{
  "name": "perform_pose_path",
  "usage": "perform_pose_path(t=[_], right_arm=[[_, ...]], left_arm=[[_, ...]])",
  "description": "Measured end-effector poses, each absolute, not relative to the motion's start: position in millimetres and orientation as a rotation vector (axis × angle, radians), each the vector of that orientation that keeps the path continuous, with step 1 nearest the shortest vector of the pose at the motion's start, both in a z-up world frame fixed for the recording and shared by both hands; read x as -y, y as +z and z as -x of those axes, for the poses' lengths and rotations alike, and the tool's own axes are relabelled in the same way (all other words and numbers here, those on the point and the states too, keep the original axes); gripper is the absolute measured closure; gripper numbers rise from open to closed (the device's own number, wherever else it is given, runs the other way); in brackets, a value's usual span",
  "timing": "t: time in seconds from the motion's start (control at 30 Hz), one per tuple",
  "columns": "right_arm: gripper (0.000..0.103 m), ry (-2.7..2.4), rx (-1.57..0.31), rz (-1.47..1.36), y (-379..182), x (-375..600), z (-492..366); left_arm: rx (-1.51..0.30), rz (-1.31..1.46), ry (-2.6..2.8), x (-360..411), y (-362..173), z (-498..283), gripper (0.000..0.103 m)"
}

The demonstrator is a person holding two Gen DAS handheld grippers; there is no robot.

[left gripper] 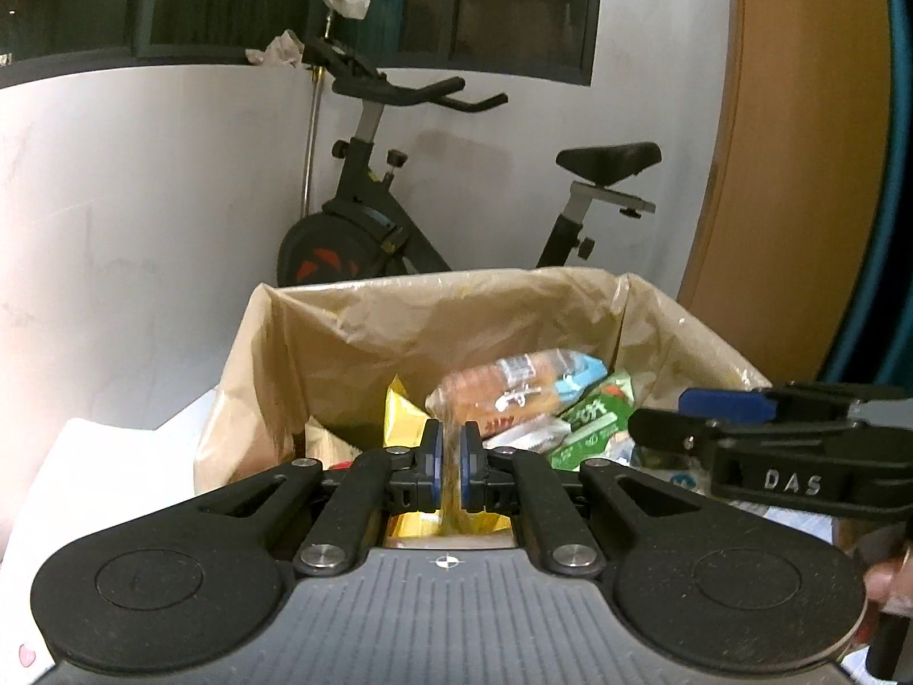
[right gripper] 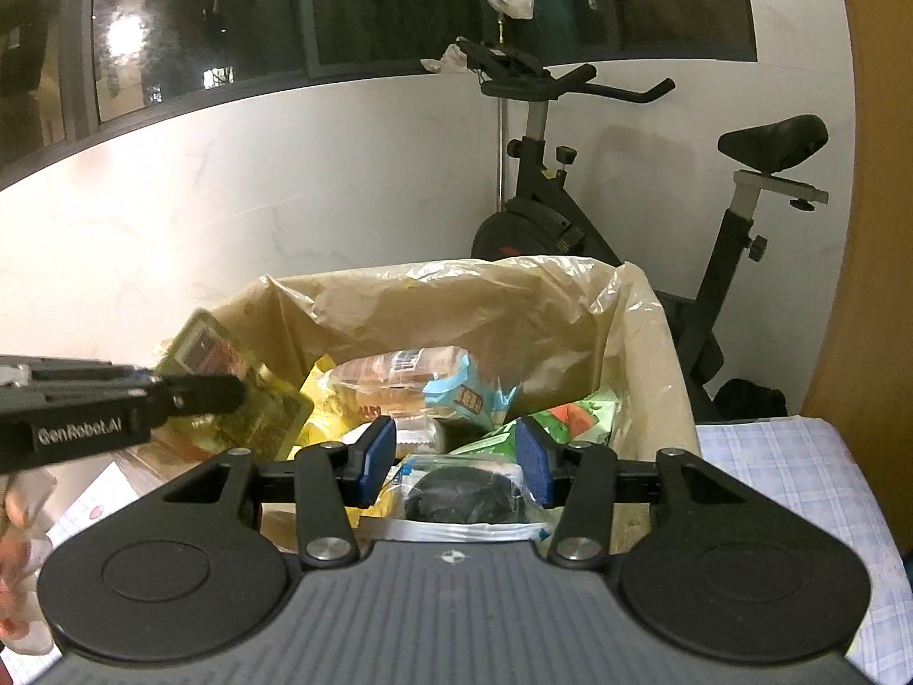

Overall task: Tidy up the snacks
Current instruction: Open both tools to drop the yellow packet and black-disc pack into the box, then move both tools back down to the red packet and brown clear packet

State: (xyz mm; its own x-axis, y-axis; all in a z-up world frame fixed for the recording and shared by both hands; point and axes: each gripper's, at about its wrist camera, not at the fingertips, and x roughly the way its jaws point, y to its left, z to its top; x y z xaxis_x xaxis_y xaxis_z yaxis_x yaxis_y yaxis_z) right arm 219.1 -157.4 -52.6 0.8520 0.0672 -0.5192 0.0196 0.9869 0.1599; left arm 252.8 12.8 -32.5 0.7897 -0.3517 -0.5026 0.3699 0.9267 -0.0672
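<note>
Currently your left gripper (left gripper: 448, 468) pinches a thin yellow-green packet (right gripper: 239, 394) by its edge, above the near-left corner of the box (left gripper: 354, 314). Right gripper (right gripper: 453, 465) is clamped on a clear pack (right gripper: 462, 491). Risk: the edge grip slips, and the packet drops outside the liner (right gripper: 645, 314).

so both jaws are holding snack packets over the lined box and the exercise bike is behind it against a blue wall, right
Not quite: the wall behind the exercise bike is white, as the right wrist view shows. The rest holds: the left gripper pinches a yellowish packet, the right gripper a clear packet, over the lined box.
</note>
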Motion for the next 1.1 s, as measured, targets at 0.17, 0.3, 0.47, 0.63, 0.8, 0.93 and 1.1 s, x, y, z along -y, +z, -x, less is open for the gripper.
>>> perform_pose_path(t=[0.17,0.3,0.47,0.63,0.8,0.93,1.1], right_arm=[[0.049,0.018,-0.548,-0.161,-49,157,-213],[0.046,0.012,-0.544,-0.147,-48,154,-205],[0.043,0.005,-0.529,-0.153,-45,154,-191],[0.041,-0.012,-0.491,-0.13,-41,152,-173],[0.04,-0.04,-0.446,-0.114,-37,154,-154],[0.04,-0.073,-0.391,-0.106,-36,159,-135],[0.037,-0.123,-0.336,-0.114,-39,170,-113]], left_arm=[[-0.539,-0.046,-0.37,-13,-32,-249,0.08],[-0.527,-0.05,-0.357,-17,-29,-241,0.055],[-0.511,-0.057,-0.346,-21,-24,-229,0.04],[-0.486,-0.065,-0.337,-28,-20,-215,0.036],[-0.458,-0.074,-0.322,-37,-15,-201,0.036],[-0.431,-0.084,-0.296,-47,-14,-190,0.036],[-0.407,-0.091,-0.249,-62,-19,-179,0.036]])
